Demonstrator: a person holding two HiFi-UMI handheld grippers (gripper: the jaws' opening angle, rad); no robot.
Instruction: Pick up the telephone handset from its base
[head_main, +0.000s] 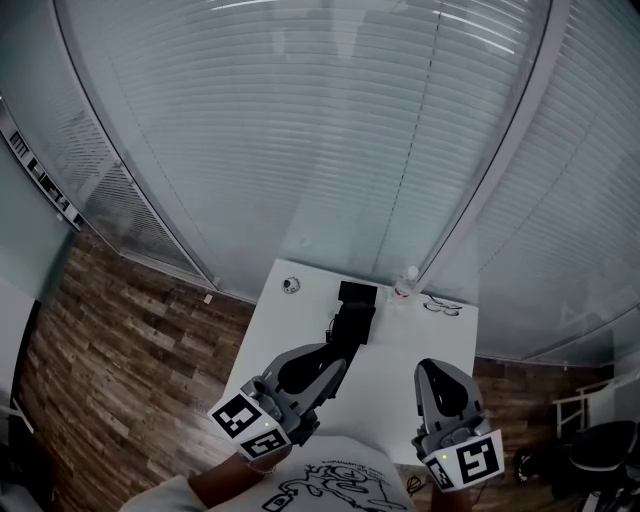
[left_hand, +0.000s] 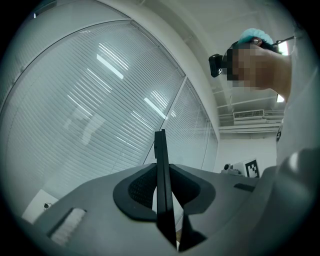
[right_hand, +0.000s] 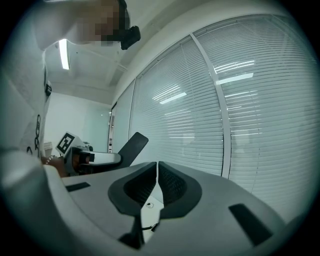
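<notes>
Left of the worktop: wood-plank floor (head_main: 120, 340), dark boards running on a slant.
Worktop: white worktop (head_main: 400, 350), narrow, its far end against glass walls with closed blinds (head_main: 300, 120).
Far-left corner of the worktop: small round object (head_main: 290, 285); too small to identify.
Left gripper: left gripper (head_main: 338, 365) held over the near-left part of the worktop, pointing toward the far end.
Left jaws: clamped on the handset (head_main: 355, 325). In the left gripper view it stands edge-on between the pads as a thin black slab, rising past the jaw tips.
Handset position: in the left jaws, far end tilted upward in the right gripper view. In the head view it reaches toward the telephone base; contact with the base cannot be told.
Cord: thin dark cord (head_main: 330, 325) just left of the handset.
Telephone base: black telephone base (head_main: 357, 293) at the far middle of the worktop.
Bottle: small pale bottle (head_main: 406, 283) just right of the base.
Spectacles: spectacles (head_main: 443, 307) lying flat near the far-right corner.
Right gripper: right gripper (head_main: 437, 367) over the near-right part of the worktop, well apart from the handset.
Right jaws: pressed together, nothing between them.
</notes>
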